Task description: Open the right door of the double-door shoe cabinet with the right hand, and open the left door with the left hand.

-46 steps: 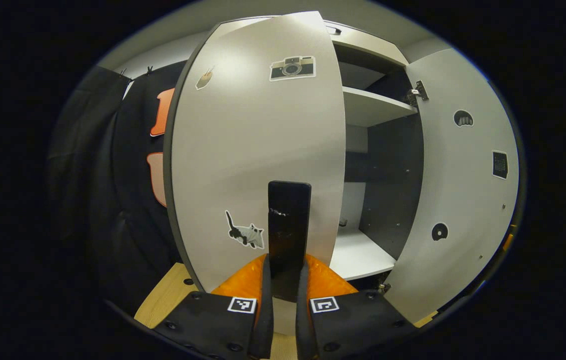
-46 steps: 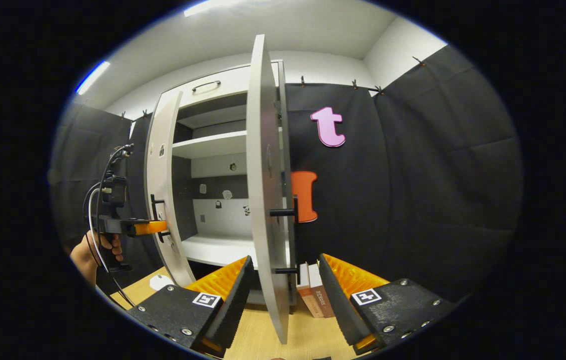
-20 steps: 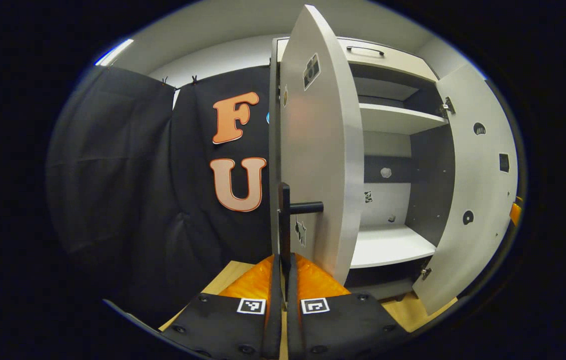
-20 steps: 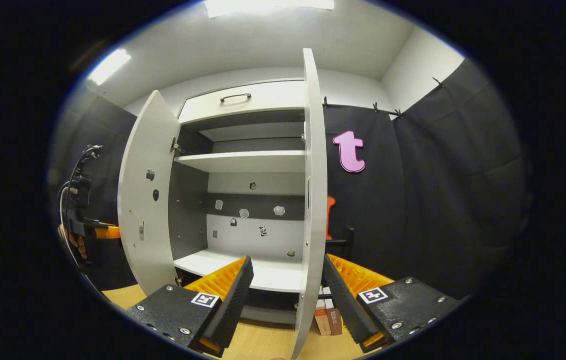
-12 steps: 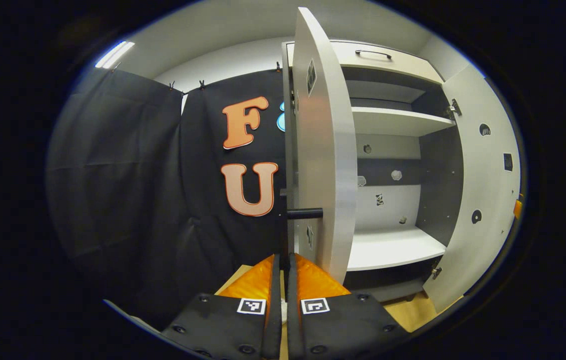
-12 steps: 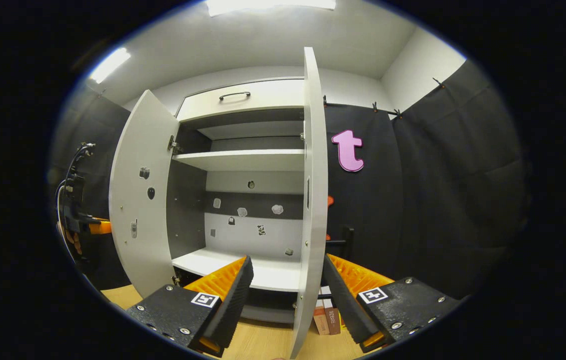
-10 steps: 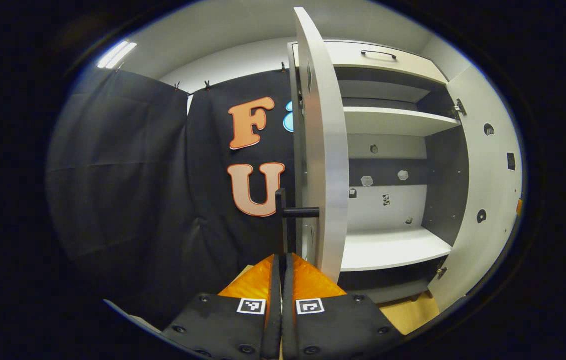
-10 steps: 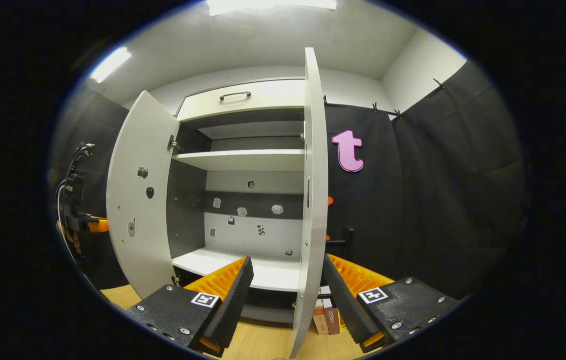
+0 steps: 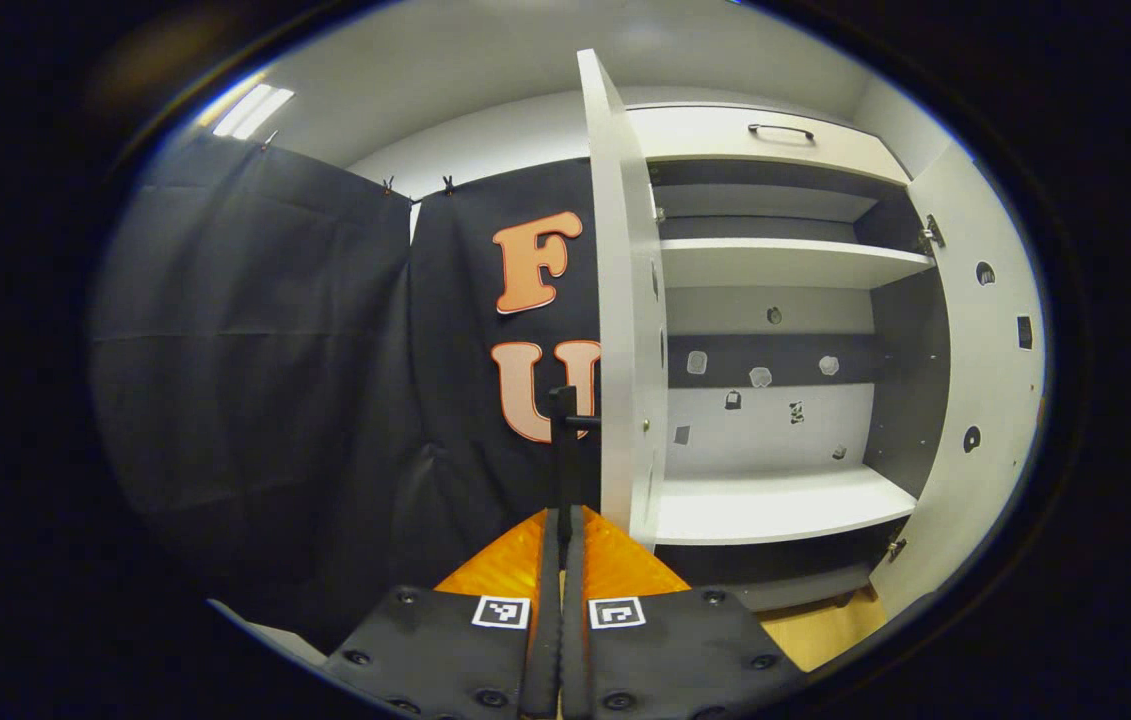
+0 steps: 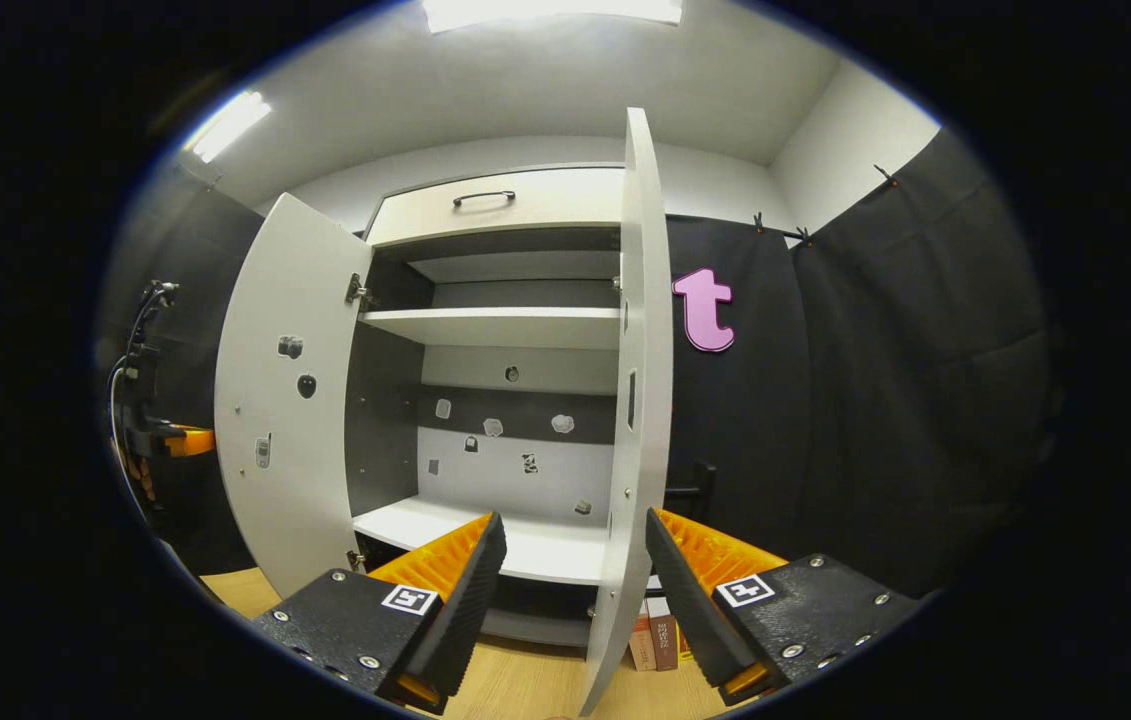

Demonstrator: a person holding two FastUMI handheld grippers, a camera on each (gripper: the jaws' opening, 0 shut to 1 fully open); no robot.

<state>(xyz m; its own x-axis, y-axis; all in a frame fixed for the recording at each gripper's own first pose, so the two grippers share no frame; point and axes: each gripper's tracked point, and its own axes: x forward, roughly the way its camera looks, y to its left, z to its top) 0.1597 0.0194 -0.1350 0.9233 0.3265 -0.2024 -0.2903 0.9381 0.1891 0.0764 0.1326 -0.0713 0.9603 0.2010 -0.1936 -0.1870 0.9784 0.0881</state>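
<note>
Both grippers (image 9: 562, 560) (image 10: 573, 560) have black bodies with silver screws and a little square black-and-white marker (image 9: 500, 612) on each finger mount.

Your shoe cabinet (image 10: 515, 205) stands on a light wooden floor (image 10: 525, 685). What look like boxes (image 10: 653, 640) rest on that floor just beside its right door (image 10: 640, 400).

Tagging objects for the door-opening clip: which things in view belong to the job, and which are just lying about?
Job:
- left door, swung wide open
- left door's handle, clamped in the left hand-held gripper
- right door, open
- right hand-held gripper, fingers spread on either side of the right door's edge

Lying about:
- drawer above the shelves
- stickers on the back panel
- books on the floor
</note>
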